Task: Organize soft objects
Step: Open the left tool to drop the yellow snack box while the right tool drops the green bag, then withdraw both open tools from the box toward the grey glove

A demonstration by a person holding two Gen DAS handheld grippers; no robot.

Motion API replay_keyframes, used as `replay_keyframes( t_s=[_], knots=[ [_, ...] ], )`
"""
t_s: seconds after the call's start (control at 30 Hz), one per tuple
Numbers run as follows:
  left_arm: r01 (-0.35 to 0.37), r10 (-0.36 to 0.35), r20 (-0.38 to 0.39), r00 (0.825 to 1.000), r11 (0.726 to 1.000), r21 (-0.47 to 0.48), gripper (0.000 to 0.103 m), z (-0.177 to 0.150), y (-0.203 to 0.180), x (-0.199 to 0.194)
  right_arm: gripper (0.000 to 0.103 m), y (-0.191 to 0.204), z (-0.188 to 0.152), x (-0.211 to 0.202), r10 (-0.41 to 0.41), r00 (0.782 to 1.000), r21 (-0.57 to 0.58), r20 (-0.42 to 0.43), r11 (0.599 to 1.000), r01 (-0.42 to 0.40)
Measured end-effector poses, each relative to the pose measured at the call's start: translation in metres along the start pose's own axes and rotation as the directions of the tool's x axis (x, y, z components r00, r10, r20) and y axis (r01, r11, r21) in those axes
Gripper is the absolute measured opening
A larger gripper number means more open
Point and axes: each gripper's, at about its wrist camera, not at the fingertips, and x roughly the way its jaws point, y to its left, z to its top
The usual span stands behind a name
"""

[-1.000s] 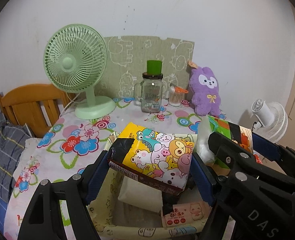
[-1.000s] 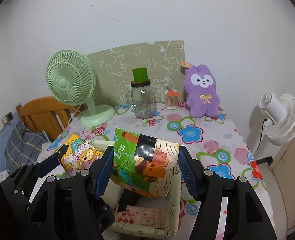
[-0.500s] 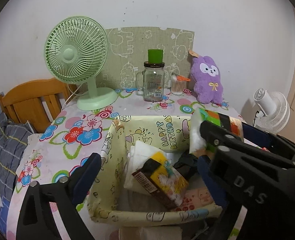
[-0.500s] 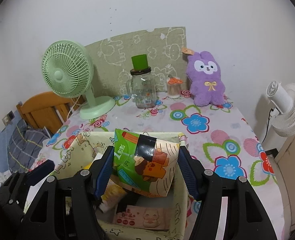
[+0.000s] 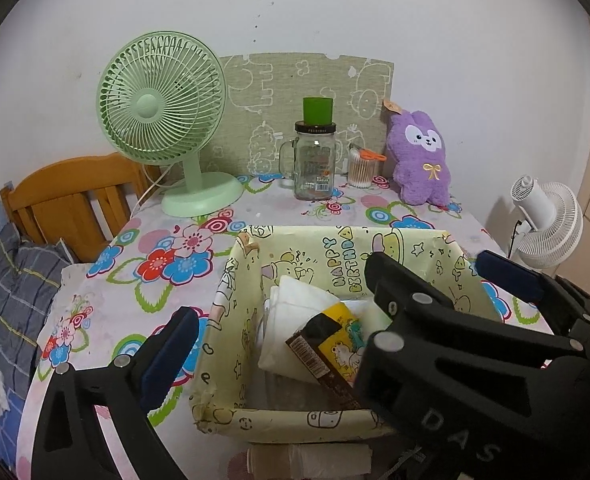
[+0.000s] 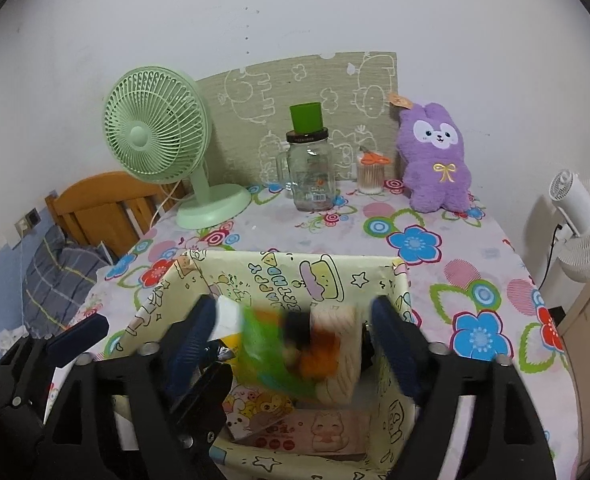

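Yellow-patterned fabric bin (image 6: 359,276) sits on the floral tablecloth (image 6: 455,248). Inside lies a yellow cartoon tissue pack (image 5: 335,340). The left gripper (image 5: 291,320) is spread and empty; the right gripper (image 6: 295,340) is parted, a blurred green-orange pack (image 6: 295,356) between its fingers over the bin.

a storage box (image 5: 231,364) is set on the surface (image 5: 107,300) at lower centre of the frame, with a snack pack (image 5: 327,356) and a folded cloth (image 5: 291,320) lying in it. behind it, along the wall, a desk fan (image 5: 163,120) stands at left, a jar (image 5: 313,164) at centre, a plush toy (image 5: 421,160) at right.
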Motion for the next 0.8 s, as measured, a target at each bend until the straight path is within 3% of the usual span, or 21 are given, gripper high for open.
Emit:
replay_keyframes(
  t_s=[0.8],
  knots=[
    [0.031,-0.031,0.028,0.999,0.999,0.010,0.101,-0.007,-0.013,-0.037,0.102,0.004,-0.008,-0.054,-0.043,0.998,0.019,0.047,0.999,0.042]
  ],
)
